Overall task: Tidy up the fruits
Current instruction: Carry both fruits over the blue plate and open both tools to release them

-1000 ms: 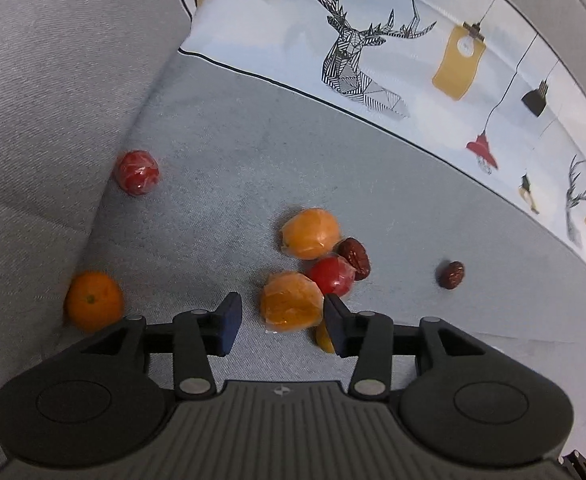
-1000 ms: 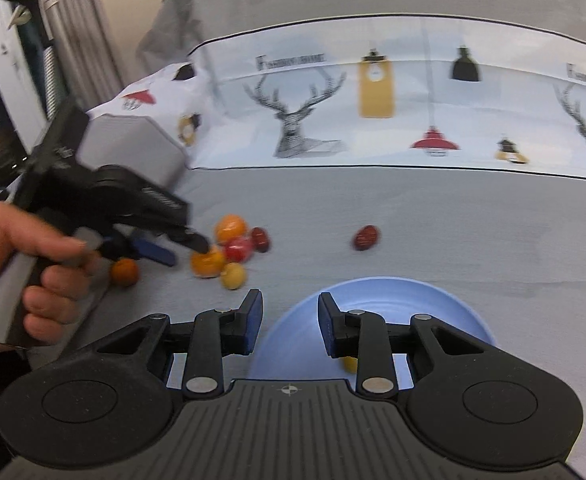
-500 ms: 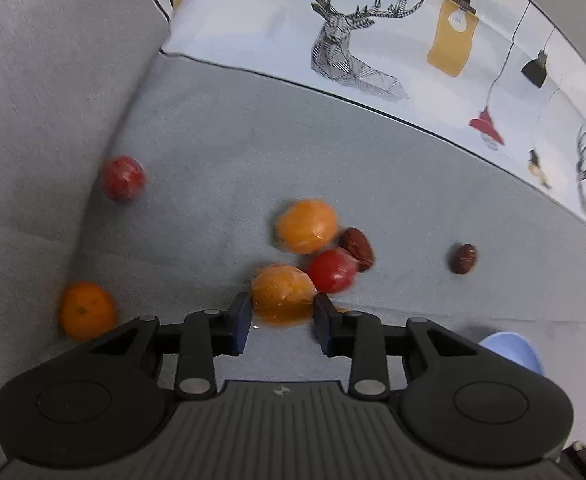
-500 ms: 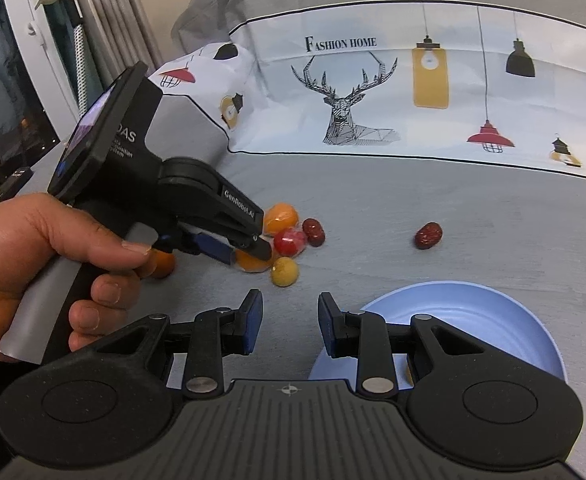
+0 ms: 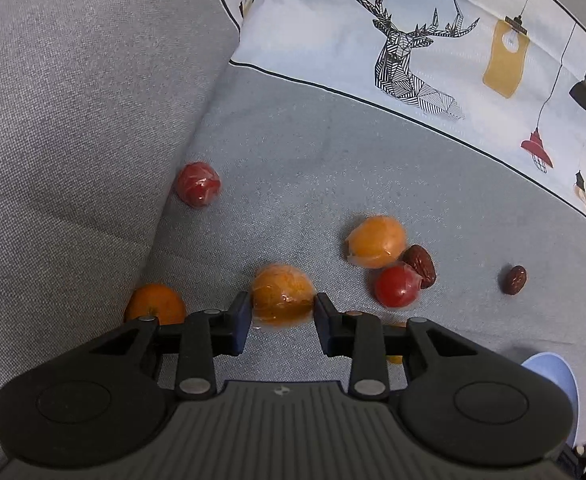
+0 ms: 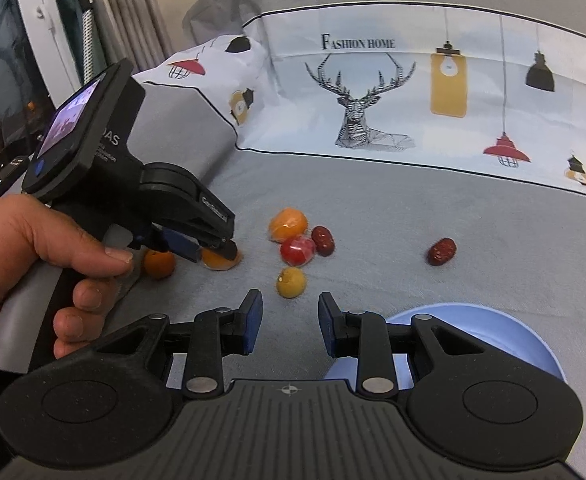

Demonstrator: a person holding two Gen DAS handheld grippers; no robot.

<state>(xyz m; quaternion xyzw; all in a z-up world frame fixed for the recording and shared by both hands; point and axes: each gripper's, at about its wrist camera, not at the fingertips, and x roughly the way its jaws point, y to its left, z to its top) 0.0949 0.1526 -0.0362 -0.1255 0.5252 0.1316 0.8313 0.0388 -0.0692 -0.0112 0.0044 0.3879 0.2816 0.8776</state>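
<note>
My left gripper [image 5: 281, 316] is shut on a wrapped orange fruit [image 5: 283, 294], held just above the grey sofa seat; the right wrist view shows the same fruit [image 6: 218, 259] between the left fingers. A loose mandarin [image 5: 155, 304] lies left of it. Another wrapped orange fruit [image 5: 377, 242], a red tomato [image 5: 397, 286], a dark date [image 5: 421, 260] and a second date [image 5: 515, 279] lie to the right. A wrapped red fruit [image 5: 197, 184] sits by the armrest. My right gripper [image 6: 287, 322] is open and empty, above a blue plate [image 6: 493, 332], near a small yellow fruit [image 6: 291, 282].
The sofa armrest [image 5: 73, 120] rises at the left. A printed deer cushion [image 6: 413, 92] lines the back. The person's hand [image 6: 33, 264] holds the left gripper's handle. Curtains and a window [image 6: 53, 20] are at the far left.
My left gripper closed on the wrapped orange fruit and carried it left, away from the fruit cluster. The right gripper swung left and stayed open.
</note>
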